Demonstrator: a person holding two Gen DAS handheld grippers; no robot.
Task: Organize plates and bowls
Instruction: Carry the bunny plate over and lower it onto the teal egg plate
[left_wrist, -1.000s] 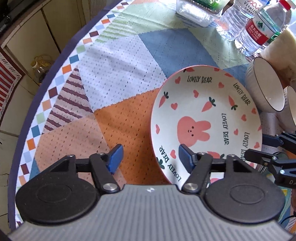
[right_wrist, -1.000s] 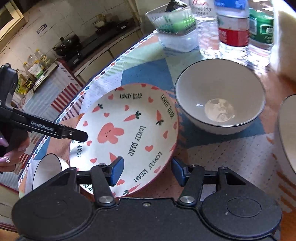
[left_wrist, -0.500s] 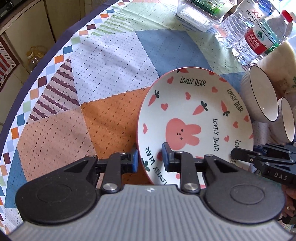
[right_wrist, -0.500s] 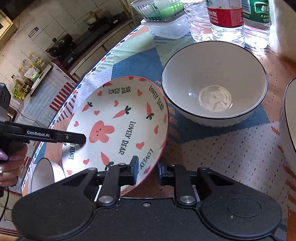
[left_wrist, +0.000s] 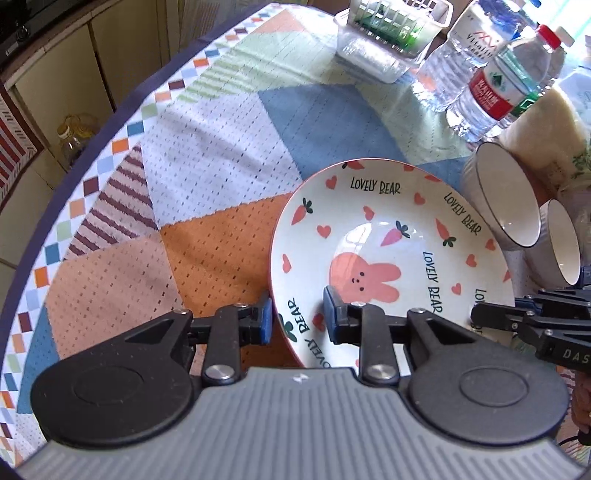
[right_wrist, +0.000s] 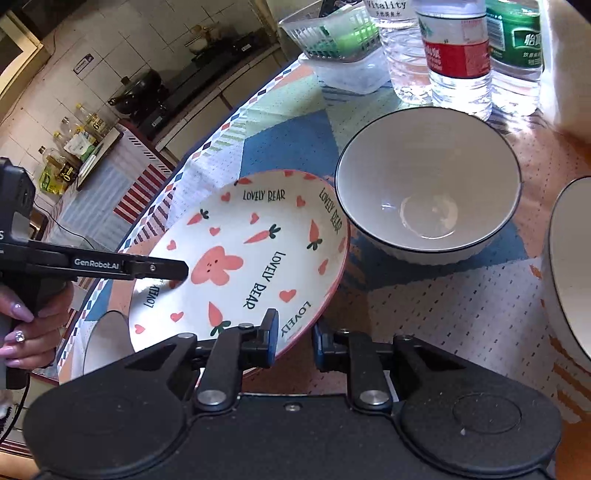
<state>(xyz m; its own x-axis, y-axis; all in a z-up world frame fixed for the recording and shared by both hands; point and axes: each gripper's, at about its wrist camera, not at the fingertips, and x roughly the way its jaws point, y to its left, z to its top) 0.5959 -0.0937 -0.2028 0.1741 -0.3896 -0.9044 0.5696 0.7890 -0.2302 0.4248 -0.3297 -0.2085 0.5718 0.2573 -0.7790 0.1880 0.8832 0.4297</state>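
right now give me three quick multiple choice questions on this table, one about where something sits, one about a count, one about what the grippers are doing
1. Where is the nearest white bowl relative to the bunny plate in the right wrist view?
A. right of it
B. stacked on it
C. left of it

2. How many water bottles stand at the table's far side in that view?
A. one
B. three
C. five

3. What is the state of the left gripper and right gripper?
A. both wide open above the plate
B. one holds a bottle
C. both closed on the plate's rim

Answers:
1 A, the bowl stands beside the plate's right edge.
2 B, three bottles stand in a row.
3 C, each has one finger inside the rim and one outside.
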